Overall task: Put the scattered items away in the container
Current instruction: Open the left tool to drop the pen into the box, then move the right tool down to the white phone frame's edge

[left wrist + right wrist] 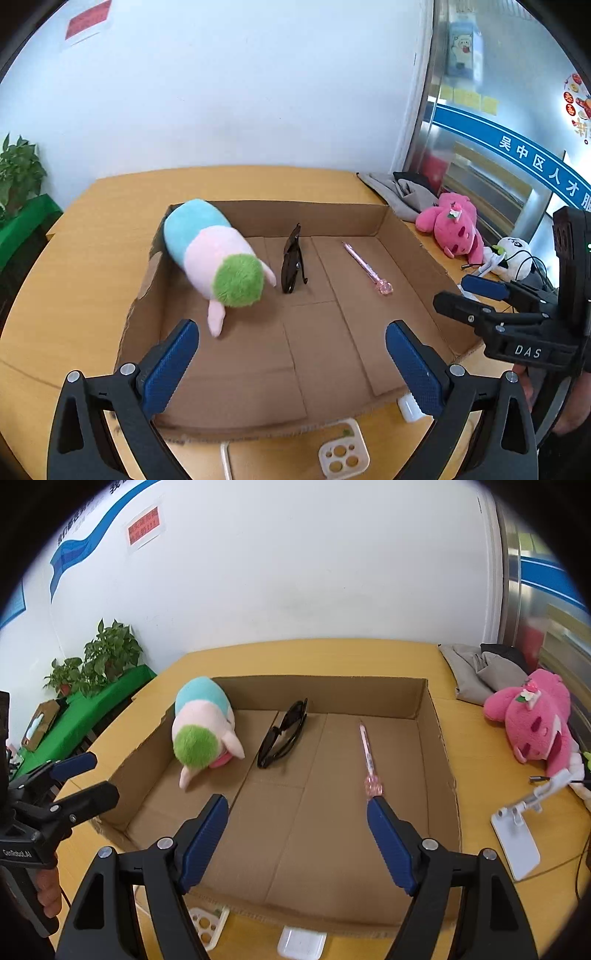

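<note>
On the table stood an open cardboard box. Inside lay a pastel plush toy at the left wall, black sunglasses in the middle, a pink pen to the right. Above the near edge hovered the left tool and the right tool, both released, empty, tilted downward.

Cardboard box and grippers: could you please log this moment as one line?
cardboard box: plush toy, sunglasses, pen inside | left gripper: open, empty | right gripper: open, empty
</note>
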{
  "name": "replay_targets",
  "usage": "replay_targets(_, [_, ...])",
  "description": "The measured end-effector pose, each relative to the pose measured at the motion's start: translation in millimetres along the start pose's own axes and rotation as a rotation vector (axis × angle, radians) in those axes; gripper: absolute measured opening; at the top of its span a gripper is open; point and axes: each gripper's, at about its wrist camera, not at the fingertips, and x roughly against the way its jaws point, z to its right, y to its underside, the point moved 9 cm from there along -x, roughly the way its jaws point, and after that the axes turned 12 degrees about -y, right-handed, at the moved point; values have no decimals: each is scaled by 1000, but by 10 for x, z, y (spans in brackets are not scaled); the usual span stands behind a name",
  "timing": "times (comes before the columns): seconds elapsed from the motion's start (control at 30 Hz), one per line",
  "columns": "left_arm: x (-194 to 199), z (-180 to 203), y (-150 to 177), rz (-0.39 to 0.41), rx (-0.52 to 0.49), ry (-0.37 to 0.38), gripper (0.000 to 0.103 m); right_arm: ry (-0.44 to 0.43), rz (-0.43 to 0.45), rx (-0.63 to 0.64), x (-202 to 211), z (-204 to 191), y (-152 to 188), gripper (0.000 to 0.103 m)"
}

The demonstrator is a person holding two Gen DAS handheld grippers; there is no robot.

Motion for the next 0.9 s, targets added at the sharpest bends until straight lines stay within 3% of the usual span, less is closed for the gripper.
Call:
replay_targets(0.5, [119, 121, 398, -5, 22, -2, 103, 89, 6, 56, 351, -215, 354, 78])
replay_targets(0.9, [98, 119, 627, -56, 13, 13, 103, 58, -14, 19, 357, -182, 524, 78])
